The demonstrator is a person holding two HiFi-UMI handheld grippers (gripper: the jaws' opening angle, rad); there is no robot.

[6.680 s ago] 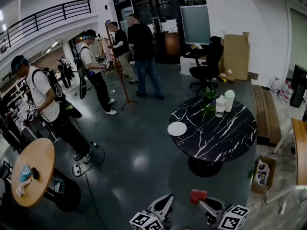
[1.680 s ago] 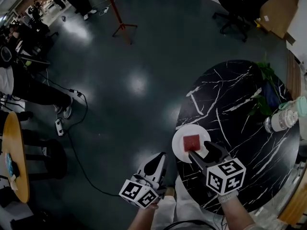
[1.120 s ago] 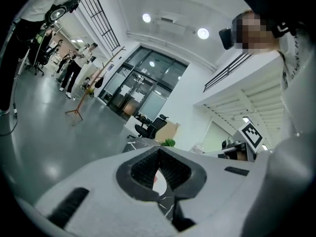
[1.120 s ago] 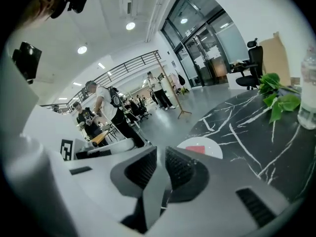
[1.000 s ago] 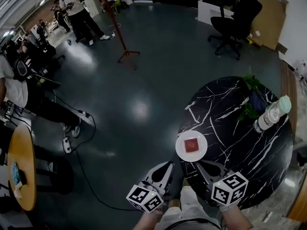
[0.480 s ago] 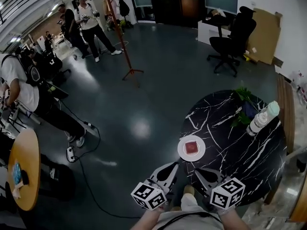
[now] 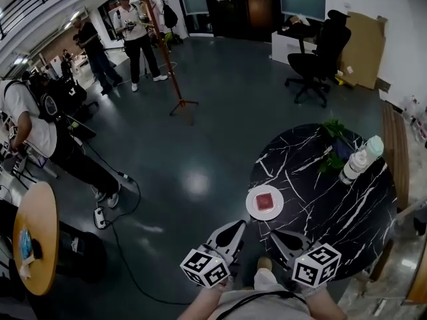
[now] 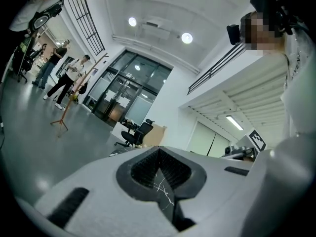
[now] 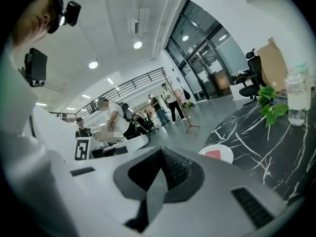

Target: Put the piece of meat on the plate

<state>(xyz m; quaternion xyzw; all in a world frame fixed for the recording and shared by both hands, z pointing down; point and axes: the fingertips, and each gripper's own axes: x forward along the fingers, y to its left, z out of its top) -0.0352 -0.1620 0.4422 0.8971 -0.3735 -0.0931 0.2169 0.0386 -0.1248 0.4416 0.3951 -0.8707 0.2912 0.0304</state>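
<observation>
The red piece of meat (image 7: 265, 201) lies flat on the white plate (image 7: 254, 209) near the left edge of the round black marble table (image 7: 333, 199). Both grippers are held low, close to the person's body and short of the table's edge. My right gripper (image 7: 275, 235) is shut and empty, a little below and right of the plate. My left gripper (image 7: 238, 227) is shut with nothing in it, over the floor beside the table. In the right gripper view the plate (image 9: 224, 151) with the meat (image 9: 214, 154) lies ahead, beyond the closed jaws (image 9: 160, 149). The left gripper view shows closed jaws (image 8: 159, 148).
A clear bottle (image 7: 353, 163) and a green plant (image 7: 331, 145) stand at the table's far side. Several people (image 7: 137, 35) stand at the back left by a wooden coat stand (image 7: 170, 59). An office chair (image 7: 320, 59), a wooden round table (image 7: 33, 245) and a floor cable (image 7: 120, 245) are around.
The meat went from the right gripper's jaws onto the plate. Since then the right gripper has shut, and both grippers have drawn back from the plate and risen. The head view has tilted up.
</observation>
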